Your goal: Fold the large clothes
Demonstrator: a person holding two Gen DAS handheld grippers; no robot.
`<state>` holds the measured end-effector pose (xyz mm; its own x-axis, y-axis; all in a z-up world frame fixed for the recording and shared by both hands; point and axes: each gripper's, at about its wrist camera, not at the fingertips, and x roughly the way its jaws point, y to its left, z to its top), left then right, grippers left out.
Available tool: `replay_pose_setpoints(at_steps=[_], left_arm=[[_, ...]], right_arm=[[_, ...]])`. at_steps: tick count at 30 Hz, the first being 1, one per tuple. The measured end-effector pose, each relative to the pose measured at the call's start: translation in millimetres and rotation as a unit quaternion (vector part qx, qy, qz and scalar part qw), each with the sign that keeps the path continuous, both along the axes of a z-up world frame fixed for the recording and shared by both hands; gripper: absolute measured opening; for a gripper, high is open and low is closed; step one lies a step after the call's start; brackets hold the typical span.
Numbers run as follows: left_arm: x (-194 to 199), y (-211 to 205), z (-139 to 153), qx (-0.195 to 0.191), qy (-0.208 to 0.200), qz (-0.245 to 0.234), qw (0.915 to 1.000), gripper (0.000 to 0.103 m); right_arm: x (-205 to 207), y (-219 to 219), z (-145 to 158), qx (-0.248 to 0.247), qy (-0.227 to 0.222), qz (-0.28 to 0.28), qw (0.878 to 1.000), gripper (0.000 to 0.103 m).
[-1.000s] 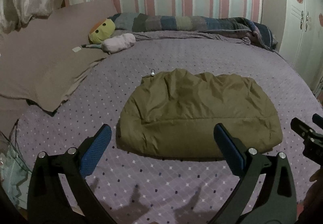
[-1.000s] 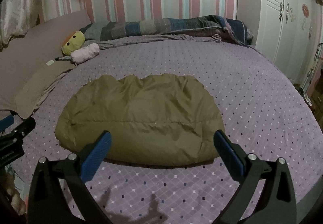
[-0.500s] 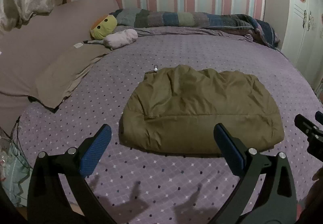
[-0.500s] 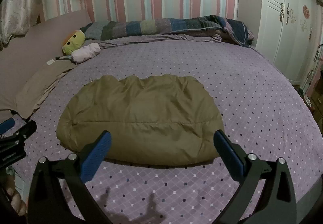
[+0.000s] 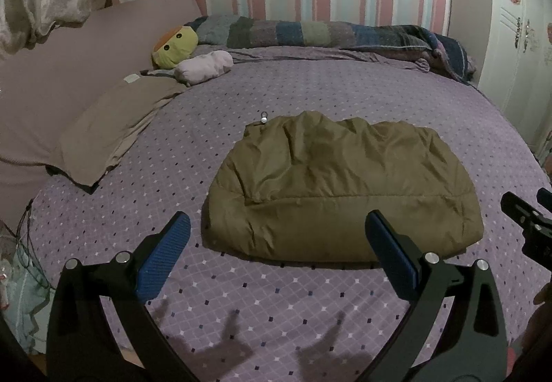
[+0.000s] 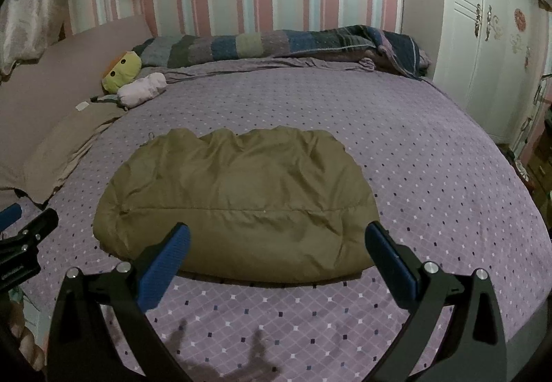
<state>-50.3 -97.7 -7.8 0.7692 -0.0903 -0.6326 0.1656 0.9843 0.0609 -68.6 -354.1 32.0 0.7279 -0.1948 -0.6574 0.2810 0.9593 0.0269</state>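
Note:
An olive padded jacket (image 5: 341,189) (image 6: 238,206) lies folded into a thick bundle on the purple dotted bedspread (image 5: 310,96) (image 6: 431,175). A small metal toggle (image 5: 264,118) sticks out at its far left corner. My left gripper (image 5: 277,254) hovers open over the bed just short of the bundle's near left edge, holding nothing. My right gripper (image 6: 276,258) is open too, near the bundle's front edge, with nothing between its blue pads (image 6: 162,264). Each gripper shows at the edge of the other's view.
A beige pillow (image 5: 103,127) and a padded headboard (image 5: 51,71) lie to the left. A yellow plush toy (image 5: 174,47) and a small pink cushion (image 5: 203,66) sit by a rolled patchwork quilt (image 5: 327,33). A white wardrobe (image 6: 483,37) stands at the right.
Both grippers have drawn back and risen slightly from the jacket, so more bedspread shows in front of it. The jacket has not moved; both grippers stay open.

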Motion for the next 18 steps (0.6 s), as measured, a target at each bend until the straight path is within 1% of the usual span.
replay_pose_setpoints(at_steps=[18], left_arm=[[-4.4,-0.1,5.2,0.000,-0.009,-0.006,0.9999,0.100]], right_arm=[[0.5,3.8,1.9,-0.006,-0.002,-0.010,1.000,0.101]])
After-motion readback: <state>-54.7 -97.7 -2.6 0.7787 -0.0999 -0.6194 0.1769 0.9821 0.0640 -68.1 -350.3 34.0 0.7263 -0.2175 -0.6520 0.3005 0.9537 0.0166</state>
